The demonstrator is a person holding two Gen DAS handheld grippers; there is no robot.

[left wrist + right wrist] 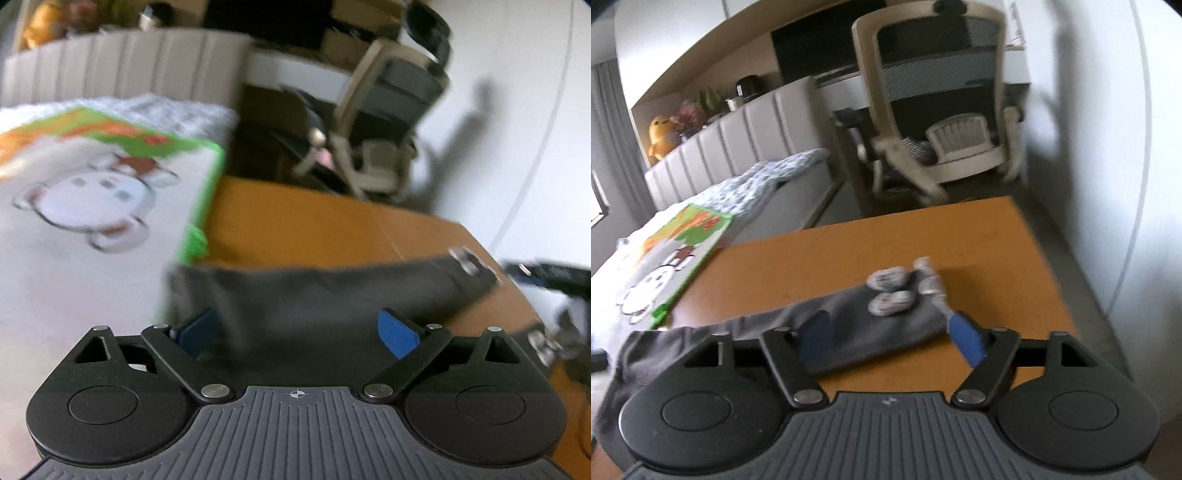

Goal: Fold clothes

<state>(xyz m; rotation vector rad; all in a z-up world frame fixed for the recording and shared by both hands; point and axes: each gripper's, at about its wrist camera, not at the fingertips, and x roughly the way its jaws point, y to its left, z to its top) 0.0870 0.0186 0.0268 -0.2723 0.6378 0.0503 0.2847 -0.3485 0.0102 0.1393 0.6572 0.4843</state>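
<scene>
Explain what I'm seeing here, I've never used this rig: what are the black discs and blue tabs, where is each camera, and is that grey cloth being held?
No robot arm: a person holds a two-finger gripper in each hand, each with a fisheye camera looking forward along its fingers. The black discs at the bottom are the gripper's body; the blue tabs are its finger pads. One picture is from the left gripper, the other from the right gripper. A dark grey garment with metal snap buttons lies folded into a long strip on the orange-brown table. Both grippers stand open over the garment; neither grips it. A bed with a cartoon-print blanket stands beside the table, an office chair beyond it.
</scene>
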